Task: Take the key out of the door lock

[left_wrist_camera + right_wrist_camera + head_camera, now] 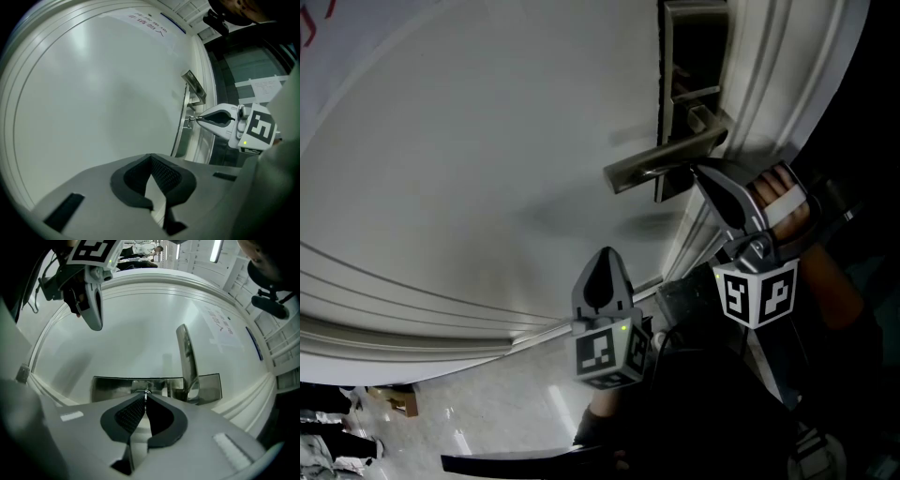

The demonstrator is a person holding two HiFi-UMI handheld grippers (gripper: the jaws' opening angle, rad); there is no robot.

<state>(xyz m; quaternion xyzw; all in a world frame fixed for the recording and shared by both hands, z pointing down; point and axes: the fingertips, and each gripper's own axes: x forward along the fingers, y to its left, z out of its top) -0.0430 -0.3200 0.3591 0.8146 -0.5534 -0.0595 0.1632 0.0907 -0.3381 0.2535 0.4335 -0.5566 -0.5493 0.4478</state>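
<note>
A white door (487, 169) carries a metal lock plate (112, 385) and a lever handle (661, 159). My right gripper (146, 395) is shut on the key (146, 392), a thin metal sliver pinched between its tips right at the plate, left of the handle (187, 359). In the left gripper view the key (191, 120) bridges the right gripper (199, 119) and the plate (180, 126). In the head view the right gripper (698, 173) hides the key. My left gripper (605, 255) hangs lower, away from the lock, shut with nothing in it (150, 157).
The moulded door frame (769, 75) runs along the lock side. A printed notice (150, 23) is stuck high on the door. A shiny floor with a small cardboard box (401, 401) shows below the door.
</note>
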